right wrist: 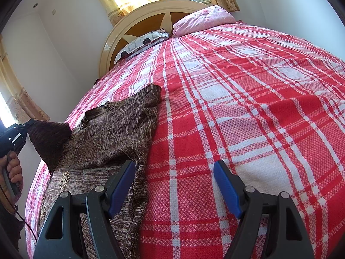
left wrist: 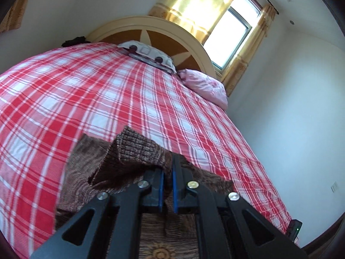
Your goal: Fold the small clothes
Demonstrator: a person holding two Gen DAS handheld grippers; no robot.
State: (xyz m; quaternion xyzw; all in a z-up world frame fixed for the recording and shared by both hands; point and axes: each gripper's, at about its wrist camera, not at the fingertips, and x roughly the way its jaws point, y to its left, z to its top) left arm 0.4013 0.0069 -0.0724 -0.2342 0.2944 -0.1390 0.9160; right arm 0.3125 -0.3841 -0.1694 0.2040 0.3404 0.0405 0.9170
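A small brown knit sweater lies on the red plaid bed cover near the bed's left edge. Its right sleeve lies folded over the chest. My left gripper is shut on the sweater's left sleeve and holds it lifted above the body of the sweater; it also shows at the left in the right wrist view, with the sleeve hanging from it. My right gripper is open and empty, low over the cover just right of the sweater's right edge.
The red and white plaid cover spreads over the whole bed. A patterned pillow and a pink pillow lie by the round headboard. A window with yellow curtains is behind. White walls flank the bed.
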